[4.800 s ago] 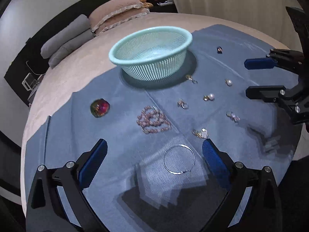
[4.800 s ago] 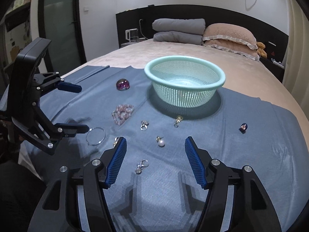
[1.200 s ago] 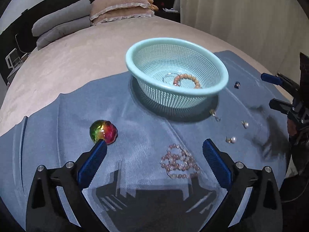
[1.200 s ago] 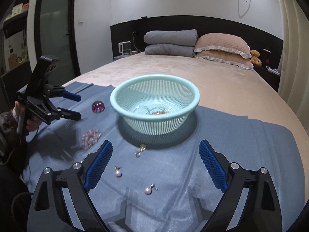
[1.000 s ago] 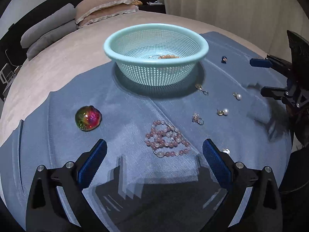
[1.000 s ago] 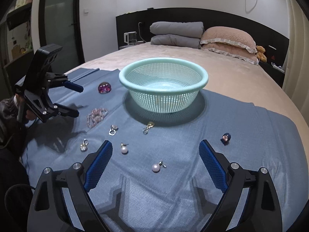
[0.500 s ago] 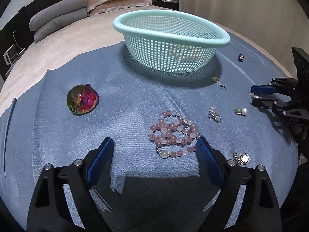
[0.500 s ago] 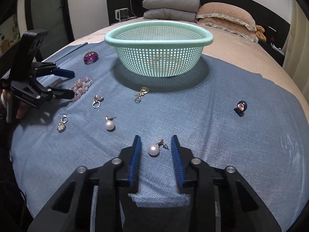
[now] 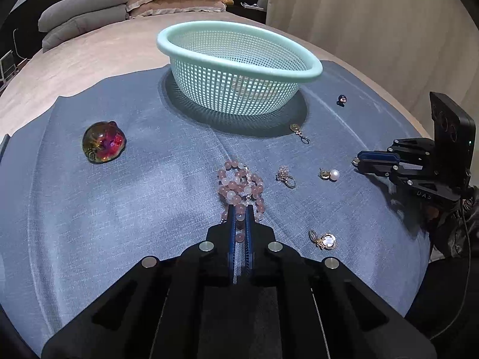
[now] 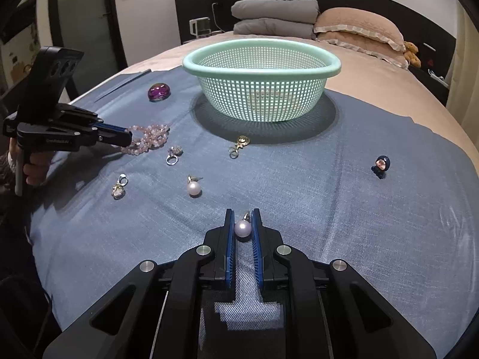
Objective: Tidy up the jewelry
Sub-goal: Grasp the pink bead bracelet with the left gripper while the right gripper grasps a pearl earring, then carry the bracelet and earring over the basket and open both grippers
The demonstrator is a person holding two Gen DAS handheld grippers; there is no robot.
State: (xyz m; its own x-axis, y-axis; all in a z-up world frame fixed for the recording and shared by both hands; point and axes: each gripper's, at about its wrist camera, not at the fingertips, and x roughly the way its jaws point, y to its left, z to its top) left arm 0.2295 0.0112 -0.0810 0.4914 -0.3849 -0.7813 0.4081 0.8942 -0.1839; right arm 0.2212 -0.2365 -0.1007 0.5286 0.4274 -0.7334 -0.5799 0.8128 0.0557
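**Q:** What did the left claw (image 9: 240,209) hold?

**A:** It was clenched on the pink bead bracelet (image 9: 241,184), its blue pads (image 9: 230,224) nipping the near end of the strand while the remaining beads lay coiled on the blue cloth (image 9: 134,209) just ahead of the tips. Ahead and to the left lay an iridescent glass dome (image 9: 104,145), well apart from the claw.

**Q:** And the right claw (image 10: 242,218)?

**A:** Its pads were closed against both sides of a pearl earring (image 10: 242,228); the pearl sat between them near the tips, low on the cloth, with its metal fitting pointing forward.

**Q:** Where did the other pieces lie?

**A:** Seen from the right claw, a second pearl earring (image 10: 194,187) lay ahead and slightly left, a crystal pendant (image 10: 119,188) farther left, a ring (image 10: 173,155) beyond those, and a gold charm (image 10: 239,145) ahead, near the basket's shadow. A small blue figurine (image 10: 380,166) stood ahead and well to the right.

**Q:** And the container?

**A:** The mint-green mesh basket (image 10: 260,59) stood straight ahead of both claws, beyond all the loose pieces, on the same cloth; its contents could not be made out through the mesh
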